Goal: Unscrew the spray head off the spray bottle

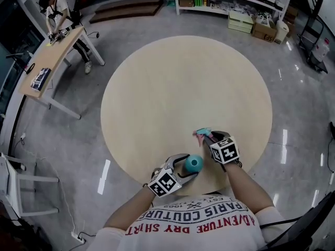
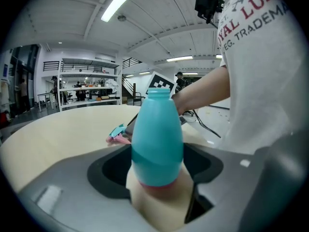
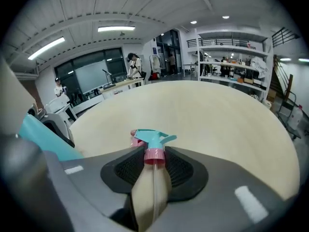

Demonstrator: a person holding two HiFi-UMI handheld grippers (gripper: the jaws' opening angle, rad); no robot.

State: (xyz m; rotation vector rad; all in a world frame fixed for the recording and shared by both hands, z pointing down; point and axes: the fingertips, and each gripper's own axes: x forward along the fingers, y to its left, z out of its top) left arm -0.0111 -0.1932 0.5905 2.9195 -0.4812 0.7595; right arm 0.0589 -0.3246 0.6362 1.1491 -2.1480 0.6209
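Left claw [image 1: 189,167]: clamped on the lower body of the spray bottle, at the near edge of the surface.
Surface [image 1: 183,72]: round, pale wood.
Right claw [image 3: 154,156]: pinching the spray head by its pink collar, a little further in from that edge.
Spray bottle [image 2: 157,139]: teal, upright, neck bare.
Spray head [image 3: 151,139]: teal, off the bottle, its clear tube running back between the jaws.

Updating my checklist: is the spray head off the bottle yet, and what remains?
Done: the spray head is off and the bottle shows a bare neck. In hand: the left gripper clamps the bottle upright, and the right gripper pinches the head by its pink collar, tube trailing, low over the table. Left: probably just setting both down and letting go.
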